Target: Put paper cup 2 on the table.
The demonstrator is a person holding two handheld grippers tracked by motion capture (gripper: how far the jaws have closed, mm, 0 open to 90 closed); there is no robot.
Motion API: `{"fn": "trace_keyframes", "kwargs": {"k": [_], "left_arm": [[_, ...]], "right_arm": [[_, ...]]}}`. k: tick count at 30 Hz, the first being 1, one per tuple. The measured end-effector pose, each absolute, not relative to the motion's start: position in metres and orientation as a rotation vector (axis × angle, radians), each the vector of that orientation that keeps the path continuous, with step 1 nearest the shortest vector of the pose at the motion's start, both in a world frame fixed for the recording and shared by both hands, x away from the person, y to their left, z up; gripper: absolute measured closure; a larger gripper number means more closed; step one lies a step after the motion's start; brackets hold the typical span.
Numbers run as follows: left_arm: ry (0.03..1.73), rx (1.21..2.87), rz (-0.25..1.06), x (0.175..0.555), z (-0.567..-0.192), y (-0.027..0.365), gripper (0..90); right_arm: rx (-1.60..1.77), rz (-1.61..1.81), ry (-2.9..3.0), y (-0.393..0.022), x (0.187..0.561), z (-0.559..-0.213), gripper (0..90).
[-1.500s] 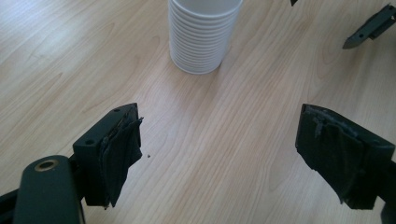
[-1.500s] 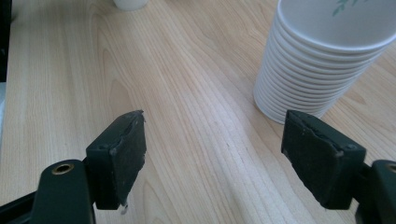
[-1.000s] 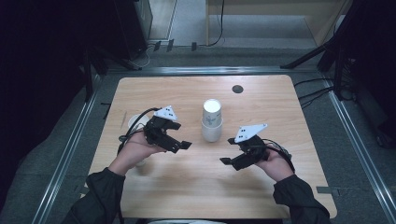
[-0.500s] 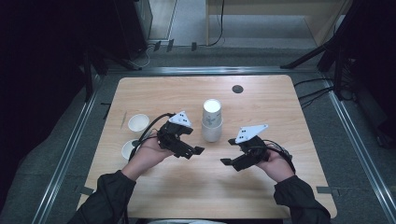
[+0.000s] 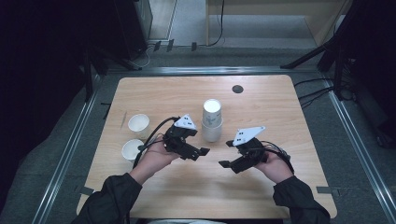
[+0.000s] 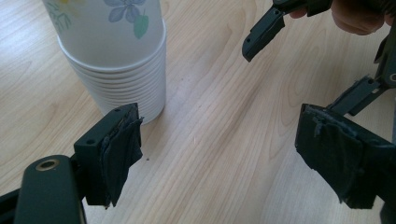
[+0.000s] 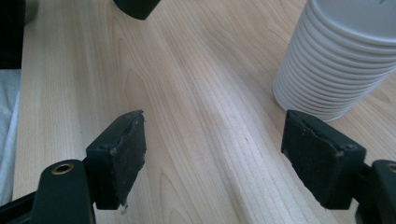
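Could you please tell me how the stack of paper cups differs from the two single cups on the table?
The stack of paper cups holds many nested cups and stands tall; the two single cups each stand alone and low. The stack sits mid-table near both grippers, the single cups near the left edge. The stack shows a flower print; the singles look plain. All are white and upright.

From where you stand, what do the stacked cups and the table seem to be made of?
The cups look like matte white paper: thin stacked rims and a printed flower pattern. The table looks like pale wood or a wood-look laminate: grain lines run across a smooth, slightly glossy top; which one I cannot tell.
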State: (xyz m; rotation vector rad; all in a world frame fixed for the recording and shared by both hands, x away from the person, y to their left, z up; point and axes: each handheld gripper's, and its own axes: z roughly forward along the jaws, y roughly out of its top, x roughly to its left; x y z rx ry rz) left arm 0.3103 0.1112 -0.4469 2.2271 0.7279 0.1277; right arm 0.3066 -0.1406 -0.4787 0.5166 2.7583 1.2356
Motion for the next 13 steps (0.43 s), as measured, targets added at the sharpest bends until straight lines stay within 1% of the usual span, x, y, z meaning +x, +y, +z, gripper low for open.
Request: {"fn": "trace_keyframes", "kwargs": {"k": [9, 13], "left_arm": [[0.711, 2.238, 0.134, 0.31, -0.452, 0.11, 14.7], [0.718, 2.235, 0.189, 0.311, -0.459, 0.11, 14.7]], "right_arm": [[0.509, 1.229, 2.766, -0.141, 0.306, -0.479, 22.7], [0.501, 1.221, 2.772, -0.14, 0.307, -0.48, 22.7]]}}
